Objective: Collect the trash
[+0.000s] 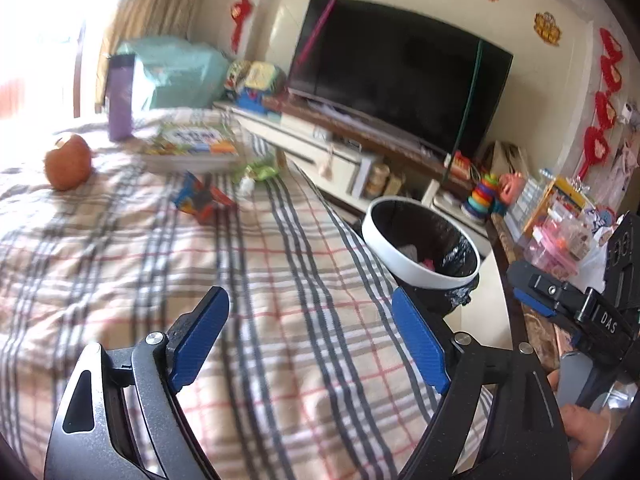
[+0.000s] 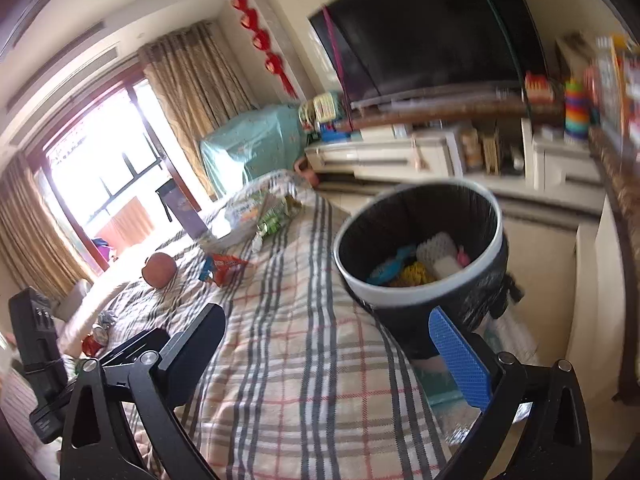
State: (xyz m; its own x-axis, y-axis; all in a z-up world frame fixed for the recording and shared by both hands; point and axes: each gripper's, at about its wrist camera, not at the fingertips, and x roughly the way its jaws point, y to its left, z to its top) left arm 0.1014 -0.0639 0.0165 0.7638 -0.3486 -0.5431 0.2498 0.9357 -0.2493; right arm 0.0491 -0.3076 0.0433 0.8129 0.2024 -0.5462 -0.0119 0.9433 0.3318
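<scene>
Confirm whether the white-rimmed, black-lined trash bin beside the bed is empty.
No: in the right wrist view the white-rimmed trash bin already holds several items, including a blue piece, a yellow piece and a white block.

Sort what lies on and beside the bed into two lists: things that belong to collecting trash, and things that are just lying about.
Belongs to the job:
- trash bin, already holding rubbish
- orange and blue wrapper
- green wrapper
- crumpled foil and red can

Just lying about:
- apple
- purple bottle
- picture book
- television
- stacking-ring toy
</scene>
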